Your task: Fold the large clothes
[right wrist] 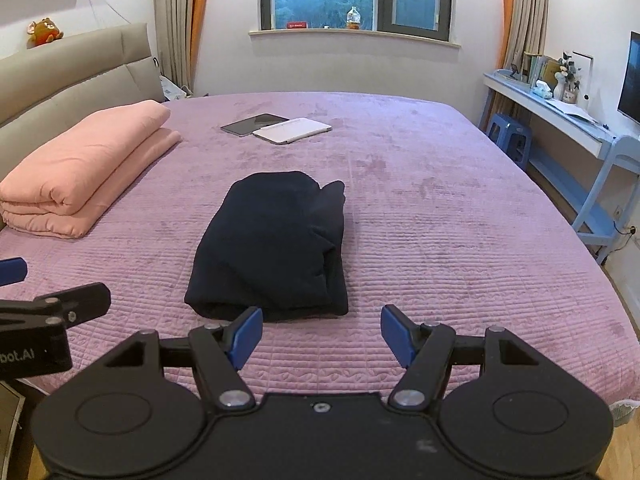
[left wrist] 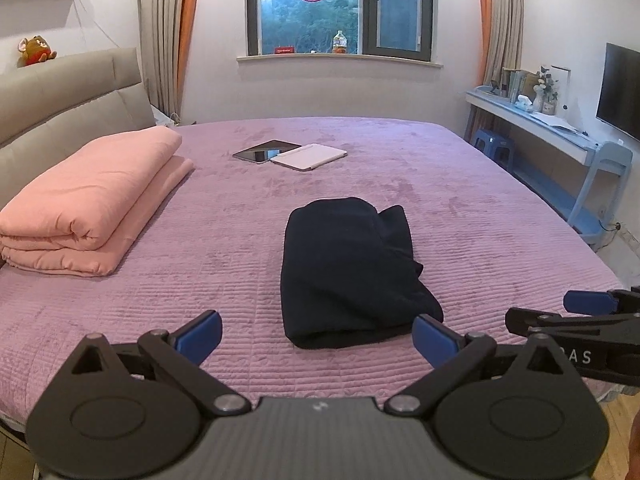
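A dark navy garment folded into a thick rectangular bundle (left wrist: 352,276) is seen lying on the quilted lilac bed cover (left wrist: 460,208), just ahead of both grippers and touched by neither. The left gripper (left wrist: 318,338) is held with its blue-padded jaws spread wide and nothing between them, the bundle's near edge lying just beyond its tips. The right gripper (right wrist: 322,336) is likewise held wide apart and empty, with the bundle ahead and slightly to its left. On the left gripper's body, the letters "bot.AI" can be read in the right wrist view. Further ahead, a dark tablet (left wrist: 266,151) and a white flat case (left wrist: 309,156) are laid touching. A folded salmon-pink quilt (left wrist: 92,204) is stacked far left.
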The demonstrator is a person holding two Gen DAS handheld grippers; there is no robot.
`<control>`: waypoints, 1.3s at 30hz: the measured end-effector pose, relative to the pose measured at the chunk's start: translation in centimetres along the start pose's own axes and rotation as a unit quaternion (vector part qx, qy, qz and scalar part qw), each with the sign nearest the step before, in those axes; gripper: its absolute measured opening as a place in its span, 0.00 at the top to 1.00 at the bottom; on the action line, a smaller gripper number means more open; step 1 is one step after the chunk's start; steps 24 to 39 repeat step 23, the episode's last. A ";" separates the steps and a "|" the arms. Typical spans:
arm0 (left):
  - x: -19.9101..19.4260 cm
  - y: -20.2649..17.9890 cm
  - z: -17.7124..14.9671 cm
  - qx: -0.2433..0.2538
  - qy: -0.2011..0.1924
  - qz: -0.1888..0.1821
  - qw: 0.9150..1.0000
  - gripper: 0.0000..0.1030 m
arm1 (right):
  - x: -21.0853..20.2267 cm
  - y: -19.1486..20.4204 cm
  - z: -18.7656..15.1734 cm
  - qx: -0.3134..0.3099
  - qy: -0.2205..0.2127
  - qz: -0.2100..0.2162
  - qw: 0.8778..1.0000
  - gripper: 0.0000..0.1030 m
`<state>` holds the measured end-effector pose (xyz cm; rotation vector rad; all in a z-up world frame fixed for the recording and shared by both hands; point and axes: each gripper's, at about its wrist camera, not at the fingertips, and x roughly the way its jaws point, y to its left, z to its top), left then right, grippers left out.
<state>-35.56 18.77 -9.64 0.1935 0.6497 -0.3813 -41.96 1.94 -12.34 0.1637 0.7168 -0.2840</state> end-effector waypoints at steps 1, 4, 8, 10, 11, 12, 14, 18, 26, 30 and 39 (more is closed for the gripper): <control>0.1 0.0 0.0 -0.001 0.001 0.000 1.000 0.00 | 0.0 0.0 0.0 0.000 0.000 0.000 1.000 0.24; 0.2 0.1 -0.1 -0.002 0.001 -0.001 1.000 0.00 | 0.0 0.0 0.1 0.000 0.001 -0.001 1.000 0.24; 0.4 0.1 0.0 -0.001 0.000 -0.001 1.000 0.00 | 0.3 -0.1 0.0 0.004 0.005 -0.001 1.000 0.24; 0.5 0.0 0.0 0.001 0.001 0.001 1.000 0.00 | 0.4 -0.2 0.0 0.005 0.008 0.000 1.000 0.24; 0.6 -0.1 0.0 0.001 0.000 0.002 1.000 0.00 | 0.5 -0.3 0.0 0.006 0.008 0.001 1.000 0.24; 0.6 -0.1 -0.1 0.000 0.001 0.002 1.000 0.00 | 0.5 -0.3 0.0 0.006 0.009 0.001 1.000 0.24; 0.8 -0.2 -0.2 -0.001 0.003 0.002 1.000 0.00 | 0.7 -0.4 0.0 0.006 0.011 0.002 1.000 0.24; 1.1 -0.5 -0.3 0.002 -0.002 0.006 1.000 0.01 | 1.0 -0.3 -0.1 0.007 0.015 0.002 1.000 0.24; 1.4 -0.2 -0.4 -0.004 0.004 0.001 1.000 0.02 | 1.3 -0.3 -0.2 0.005 0.017 0.000 1.000 0.24; 1.4 -0.2 -0.4 -0.004 0.004 0.001 1.000 0.02 | 1.3 -0.3 -0.2 0.005 0.017 0.000 1.000 0.24; 1.4 -0.2 -0.4 -0.004 0.004 0.001 1.000 0.02 | 1.3 -0.3 -0.2 0.005 0.017 0.000 1.000 0.24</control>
